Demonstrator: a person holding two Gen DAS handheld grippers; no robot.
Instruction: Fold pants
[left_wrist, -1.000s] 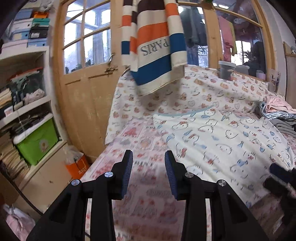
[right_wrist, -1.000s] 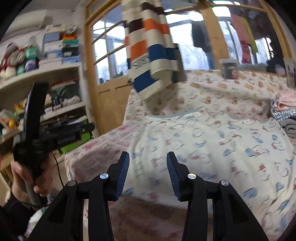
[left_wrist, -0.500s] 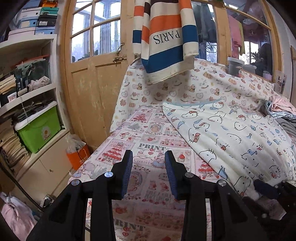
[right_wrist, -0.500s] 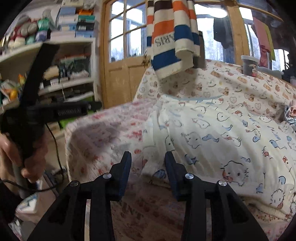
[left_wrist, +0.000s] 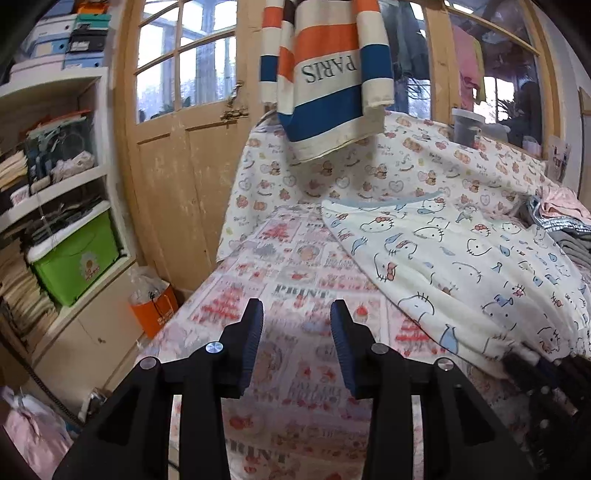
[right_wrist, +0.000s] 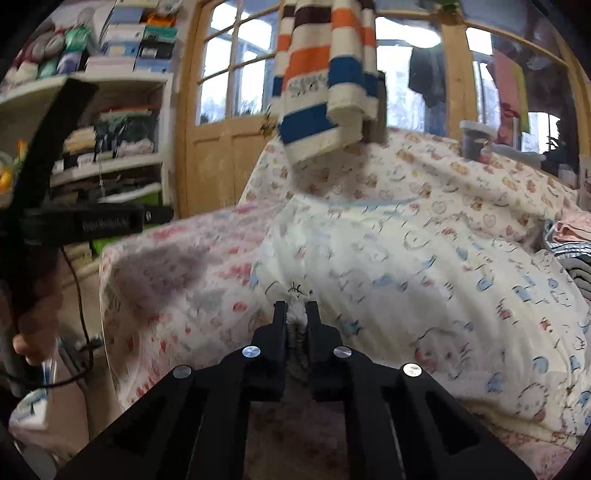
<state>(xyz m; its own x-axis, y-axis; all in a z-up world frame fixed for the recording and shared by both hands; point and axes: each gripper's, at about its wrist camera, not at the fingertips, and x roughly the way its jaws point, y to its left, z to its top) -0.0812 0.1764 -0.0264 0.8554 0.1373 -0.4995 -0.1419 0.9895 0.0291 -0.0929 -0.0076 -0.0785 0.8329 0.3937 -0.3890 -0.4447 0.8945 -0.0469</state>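
Cream pants (left_wrist: 461, 266) with a cat-face print lie spread on the patterned bed cover (left_wrist: 295, 295), waistband toward the far side. In the right wrist view the pants (right_wrist: 406, 280) fill the middle. My right gripper (right_wrist: 296, 314) is shut on the near left edge of the pants, with cloth bunched between its fingers. My left gripper (left_wrist: 295, 325) is open and empty, above the bare bed cover to the left of the pants. In the right wrist view the left gripper's body (right_wrist: 92, 221) shows at the left, held in a hand.
A striped "PARIS" towel (left_wrist: 328, 74) hangs above the bed's far side. A pile of folded clothes (left_wrist: 561, 221) lies at the right. Shelves with a green box (left_wrist: 74, 262) and a wooden door (left_wrist: 184, 166) stand left of the bed. An orange bag (left_wrist: 155, 306) sits on the floor.
My right gripper has moved down to the pants' near left edge and closed on the cloth. My left gripper has stayed open, shifting slightly over the bed cover.
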